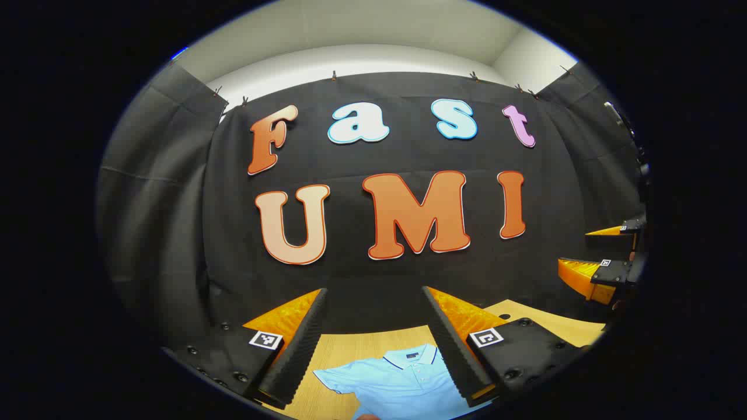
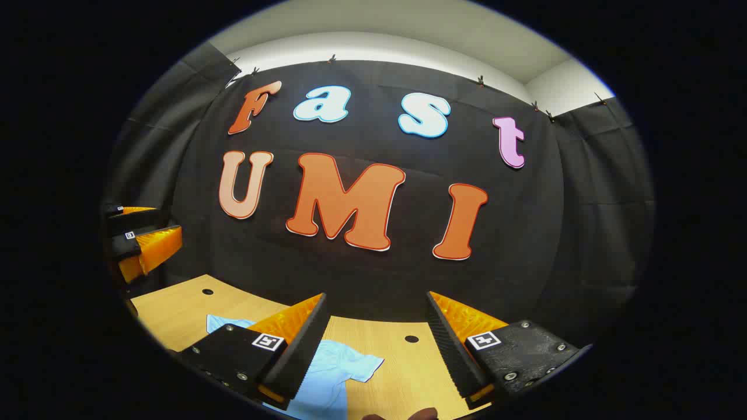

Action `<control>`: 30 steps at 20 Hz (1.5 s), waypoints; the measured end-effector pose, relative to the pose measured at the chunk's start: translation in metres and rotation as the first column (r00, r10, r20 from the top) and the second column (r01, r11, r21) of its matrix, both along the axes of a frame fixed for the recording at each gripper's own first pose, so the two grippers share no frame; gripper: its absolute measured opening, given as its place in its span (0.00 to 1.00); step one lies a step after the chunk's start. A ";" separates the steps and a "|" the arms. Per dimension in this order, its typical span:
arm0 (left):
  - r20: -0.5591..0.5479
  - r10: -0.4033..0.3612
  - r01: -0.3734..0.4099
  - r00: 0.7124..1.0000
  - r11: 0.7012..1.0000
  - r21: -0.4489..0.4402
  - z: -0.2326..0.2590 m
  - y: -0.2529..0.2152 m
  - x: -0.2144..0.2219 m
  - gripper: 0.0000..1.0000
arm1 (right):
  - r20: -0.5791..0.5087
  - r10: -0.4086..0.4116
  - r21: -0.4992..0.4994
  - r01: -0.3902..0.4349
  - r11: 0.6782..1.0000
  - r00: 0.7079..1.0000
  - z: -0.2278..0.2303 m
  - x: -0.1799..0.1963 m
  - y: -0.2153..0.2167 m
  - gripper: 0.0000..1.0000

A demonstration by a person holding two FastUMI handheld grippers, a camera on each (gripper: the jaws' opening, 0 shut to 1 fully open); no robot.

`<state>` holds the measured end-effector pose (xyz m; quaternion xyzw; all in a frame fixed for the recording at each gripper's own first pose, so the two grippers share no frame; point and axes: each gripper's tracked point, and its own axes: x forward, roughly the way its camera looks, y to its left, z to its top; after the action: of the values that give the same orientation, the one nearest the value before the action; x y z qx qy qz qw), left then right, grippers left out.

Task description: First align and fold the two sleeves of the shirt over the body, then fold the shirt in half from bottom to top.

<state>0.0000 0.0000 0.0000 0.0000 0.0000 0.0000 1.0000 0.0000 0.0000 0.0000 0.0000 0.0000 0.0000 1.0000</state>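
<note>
- While both grippers are hanging above the light wooden table (image 1: pixel 356 347), the left gripper (image 1: pixel 373 344) is holding its two fingers wide apart, released and gripping nothing.
- Between and below those fingers, the light blue short-sleeved polo shirt (image 1: pixel 402 379) is lying flat on the table, its collar pointing toward the black cloth wall (image 1: pixel 373 291) and one sleeve spreading out to the left.
- At the right edge of the left gripper view, the right gripper (image 1: pixel 601 256) is showing farther off, raised well above the table.
- In the right gripper view, the right gripper (image 2: pixel 376 344) is likewise standing spread open, its fingers clear of the fabric.
- Below its left finger, a sleeve of the shirt (image 2: pixel 344 367) is lying open on the table (image 2: pixel 402 367), near a small dark hole (image 2: pixel 411 339) in the tabletop.
- At that view's left edge, the left gripper (image 2: pixel 146 245) is showing well apart from the shirt.
</note>
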 end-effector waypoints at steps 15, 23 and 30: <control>-0.004 0.039 -0.039 0.999 0.999 0.019 0.003 -0.003 -0.001 1.00 | -0.017 0.144 0.100 -0.142 0.985 0.989 -0.011 0.028 0.034 0.98; 0.005 0.047 -0.047 0.999 0.999 0.027 0.003 -0.011 0.007 1.00 | -0.157 0.136 0.111 -0.119 0.987 0.978 -0.061 0.070 0.018 0.98; -0.022 0.080 -0.079 0.997 0.995 0.056 -0.007 -0.015 0.017 1.00 | -0.359 0.175 0.112 -0.144 0.983 0.917 -0.129 0.110 0.017 0.99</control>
<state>0.0165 -0.0146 -0.0069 0.0276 0.0123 0.0397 0.9988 0.1102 0.0175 -0.1294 0.0416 0.1873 0.0817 0.9780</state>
